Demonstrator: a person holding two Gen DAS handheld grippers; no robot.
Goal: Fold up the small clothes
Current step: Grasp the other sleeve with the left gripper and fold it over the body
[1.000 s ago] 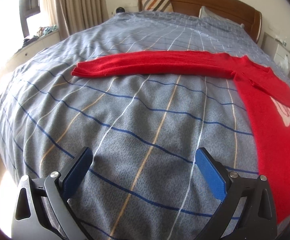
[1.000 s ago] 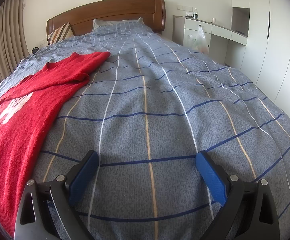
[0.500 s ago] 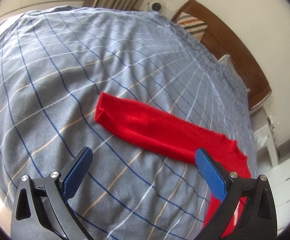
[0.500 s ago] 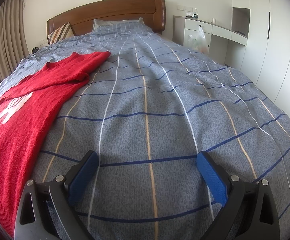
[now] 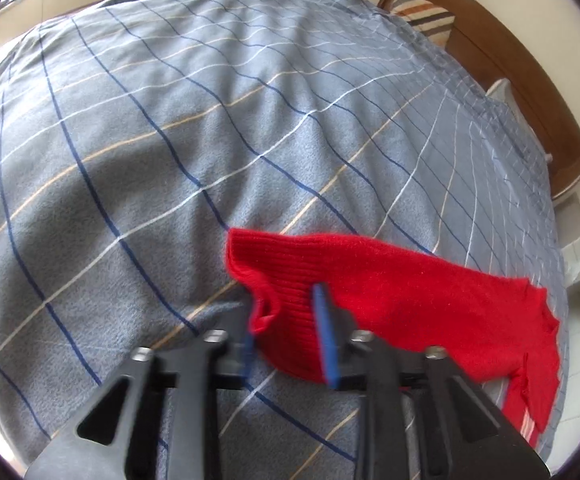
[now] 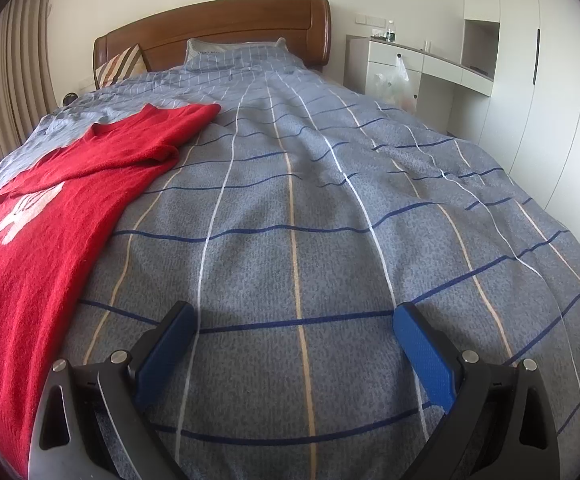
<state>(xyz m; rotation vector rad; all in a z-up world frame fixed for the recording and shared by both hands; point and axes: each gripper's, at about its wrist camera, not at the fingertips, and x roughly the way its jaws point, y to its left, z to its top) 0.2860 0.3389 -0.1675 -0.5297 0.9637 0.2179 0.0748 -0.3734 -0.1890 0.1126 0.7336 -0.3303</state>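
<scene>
A red knit sweater lies on the bed. In the left wrist view its sleeve stretches to the right, and the cuff end bunches between my blue pads. My left gripper is closed in on the sleeve cuff and pinches it; the view is blurred. In the right wrist view the sweater's body, with a white print, lies at the left. My right gripper is open and empty, low over bare bedcover to the right of the sweater.
The bed has a grey-blue checked cover, a wooden headboard and pillows. A white desk with a plastic bag and wardrobes stand on the right. Curtains and a window ledge are on the left.
My left gripper has moved down onto the sleeve's cuff end and its jaws have narrowed onto the cloth, bunching it. My right gripper has stayed in place, open.
</scene>
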